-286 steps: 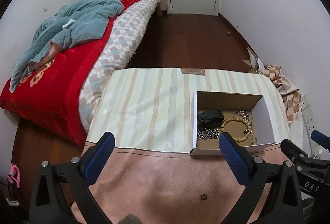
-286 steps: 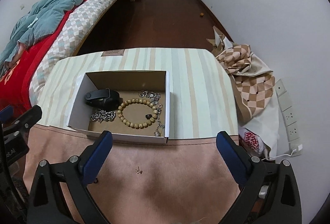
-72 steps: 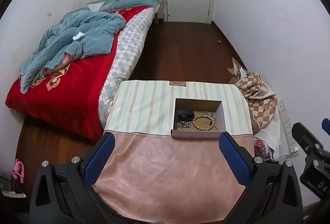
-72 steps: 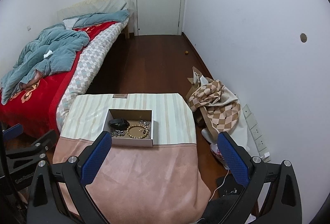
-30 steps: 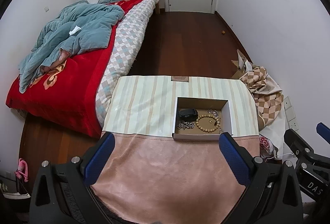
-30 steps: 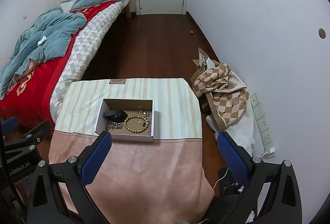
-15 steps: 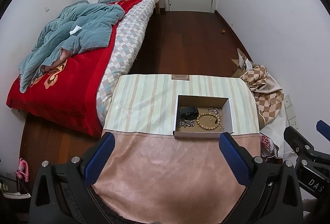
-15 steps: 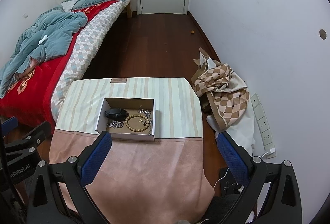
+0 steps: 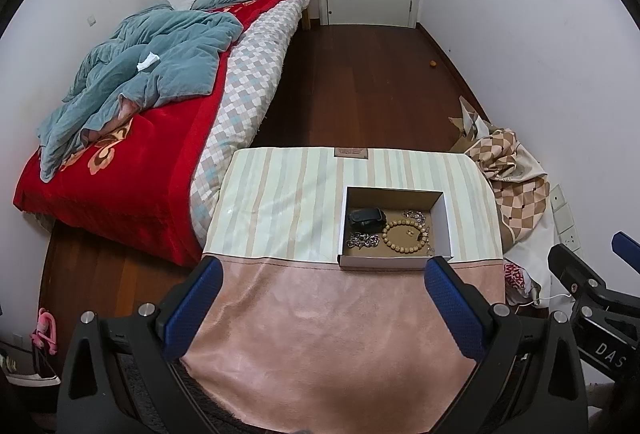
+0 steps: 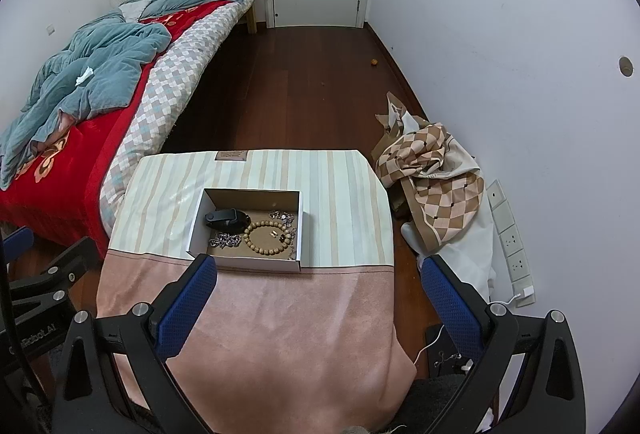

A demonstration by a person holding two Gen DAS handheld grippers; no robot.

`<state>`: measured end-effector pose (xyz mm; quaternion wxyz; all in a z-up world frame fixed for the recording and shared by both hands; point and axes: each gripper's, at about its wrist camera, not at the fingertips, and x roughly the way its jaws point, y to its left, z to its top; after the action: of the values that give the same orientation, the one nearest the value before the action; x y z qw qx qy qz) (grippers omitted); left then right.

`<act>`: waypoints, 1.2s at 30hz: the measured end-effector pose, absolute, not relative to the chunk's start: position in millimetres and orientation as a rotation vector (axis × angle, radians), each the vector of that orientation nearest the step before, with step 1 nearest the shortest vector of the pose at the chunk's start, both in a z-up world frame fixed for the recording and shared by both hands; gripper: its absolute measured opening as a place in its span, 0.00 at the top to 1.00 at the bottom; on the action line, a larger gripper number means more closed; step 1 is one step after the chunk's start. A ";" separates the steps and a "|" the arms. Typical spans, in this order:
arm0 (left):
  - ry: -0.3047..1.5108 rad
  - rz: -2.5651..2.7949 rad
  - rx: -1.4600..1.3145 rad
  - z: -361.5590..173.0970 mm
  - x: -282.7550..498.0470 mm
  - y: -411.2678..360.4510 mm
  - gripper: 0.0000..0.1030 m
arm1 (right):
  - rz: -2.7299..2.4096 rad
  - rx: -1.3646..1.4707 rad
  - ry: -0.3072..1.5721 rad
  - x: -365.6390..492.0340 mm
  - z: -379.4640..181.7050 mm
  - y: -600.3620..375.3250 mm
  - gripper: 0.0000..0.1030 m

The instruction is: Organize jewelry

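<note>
The pink near half of the table (image 9: 320, 334) lies bare up to the box (image 9: 394, 262), which sits toward the right edge. Its upright walls ring the jewelry, open on top. The striped left part beside it is bare.

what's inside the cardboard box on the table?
Cardboard box holds a wooden bead bracelet, black wristband and silver chains. Its near wall hides the floor's front strip.
</note>
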<state>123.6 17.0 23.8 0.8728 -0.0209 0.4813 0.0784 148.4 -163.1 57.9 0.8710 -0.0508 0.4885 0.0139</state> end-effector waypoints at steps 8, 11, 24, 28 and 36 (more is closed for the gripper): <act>1.003 0.170 -0.041 27.0 122.1 17.5 0.00 | 0.031 -0.106 1.020 147.2 58.7 -162.7 0.00; 1.004 0.170 -0.045 27.6 121.8 18.0 0.00 | 0.031 -0.107 1.020 146.7 59.1 -162.5 0.00; 1.000 0.171 -0.047 29.5 119.1 19.9 0.00 | 0.033 -0.108 1.019 145.6 61.0 -162.6 0.00; 0.998 0.171 -0.047 29.8 119.0 20.1 0.00 | 0.034 -0.108 1.016 145.0 62.5 -163.0 0.00; 0.997 0.169 -0.048 30.4 118.1 20.4 0.00 | 0.034 -0.107 1.017 144.1 63.0 -162.4 0.00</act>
<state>118.1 20.4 30.4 0.8746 -0.0230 0.4774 0.0812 144.1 -162.4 63.0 0.8719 -0.0513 0.4867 0.0164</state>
